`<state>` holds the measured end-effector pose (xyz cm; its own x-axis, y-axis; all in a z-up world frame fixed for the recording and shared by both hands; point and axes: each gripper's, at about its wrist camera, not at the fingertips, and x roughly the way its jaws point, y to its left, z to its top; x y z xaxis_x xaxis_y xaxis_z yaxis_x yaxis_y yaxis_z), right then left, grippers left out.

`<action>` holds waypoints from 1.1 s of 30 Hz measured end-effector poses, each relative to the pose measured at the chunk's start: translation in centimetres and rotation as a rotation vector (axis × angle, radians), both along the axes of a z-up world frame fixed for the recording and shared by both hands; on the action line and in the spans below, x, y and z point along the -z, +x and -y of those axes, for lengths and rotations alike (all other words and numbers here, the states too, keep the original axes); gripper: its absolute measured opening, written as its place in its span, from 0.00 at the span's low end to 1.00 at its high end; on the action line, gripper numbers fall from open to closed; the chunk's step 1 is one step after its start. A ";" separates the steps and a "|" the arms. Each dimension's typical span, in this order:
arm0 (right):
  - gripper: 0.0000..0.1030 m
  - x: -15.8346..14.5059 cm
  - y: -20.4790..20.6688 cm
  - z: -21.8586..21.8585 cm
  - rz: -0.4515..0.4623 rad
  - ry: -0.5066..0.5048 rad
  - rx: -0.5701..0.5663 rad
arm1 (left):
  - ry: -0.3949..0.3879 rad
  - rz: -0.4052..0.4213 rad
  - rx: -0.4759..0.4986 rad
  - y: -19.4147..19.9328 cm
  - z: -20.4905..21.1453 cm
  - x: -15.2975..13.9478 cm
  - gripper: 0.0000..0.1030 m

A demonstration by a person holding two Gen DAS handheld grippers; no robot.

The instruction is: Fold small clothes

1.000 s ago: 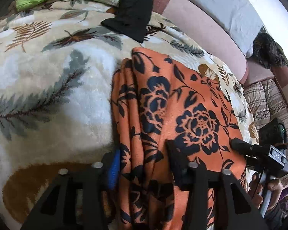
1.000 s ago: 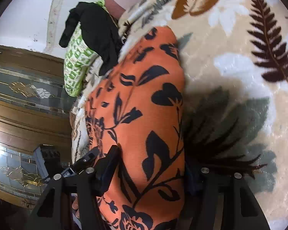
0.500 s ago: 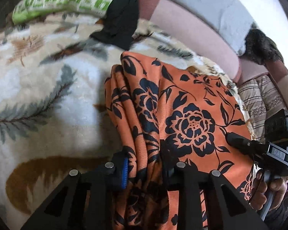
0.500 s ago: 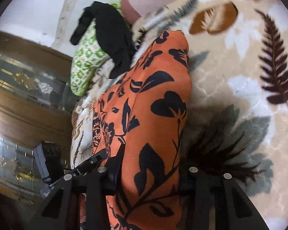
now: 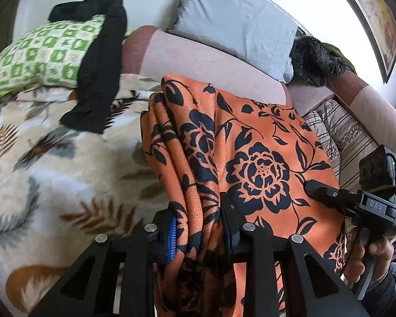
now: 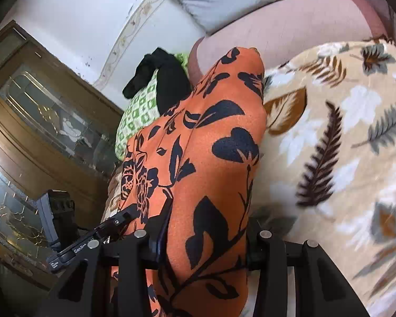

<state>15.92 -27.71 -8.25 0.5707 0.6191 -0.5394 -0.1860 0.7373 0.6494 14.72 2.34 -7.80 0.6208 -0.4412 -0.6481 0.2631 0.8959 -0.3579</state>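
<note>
Left wrist — right claw (image 5: 314, 189) (labelled "DAS") grips orange cloth (image 5: 250, 142).

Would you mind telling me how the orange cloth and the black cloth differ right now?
The orange cloth has a black floral print; the black cloth is plain. The orange one is gripped by both the left tongs and right tongs; the black one is untouched, draped over a green pillow. Both are soft fabric.

Leaf-print blanket (image 5: 52, 174) spreads left of the tool. Ahead, a green-checked pillow (image 5: 39, 55) with a black garment (image 5: 100, 66) draped over it. Grey pillow (image 5: 237, 23) beyond against the pink sofa back (image 5: 211, 63). Wooden glass-front cabinet (image 6: 39, 121) far left in the other view.
</note>
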 end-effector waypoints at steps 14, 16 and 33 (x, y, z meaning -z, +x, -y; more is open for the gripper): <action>0.66 9.8 3.1 6.1 -0.224 -0.086 0.238 | 0.155 -0.127 -0.029 3.6 2.3 6.7 0.39; 0.66 7.7 1.8 6.4 -0.158 -0.155 0.277 | 0.181 -0.053 -0.024 2.1 2.2 4.9 0.40; 0.79 3.2 3.7 4.3 -0.056 0.027 0.088 | 0.278 -0.088 -0.050 6.5 4.5 4.2 0.49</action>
<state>19.66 -31.98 -11.43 0.5930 0.5826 -0.5558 -0.0836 0.7311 0.6771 21.21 -2.18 -12.03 0.5733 -0.2096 -0.7920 0.1955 0.9738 -0.1162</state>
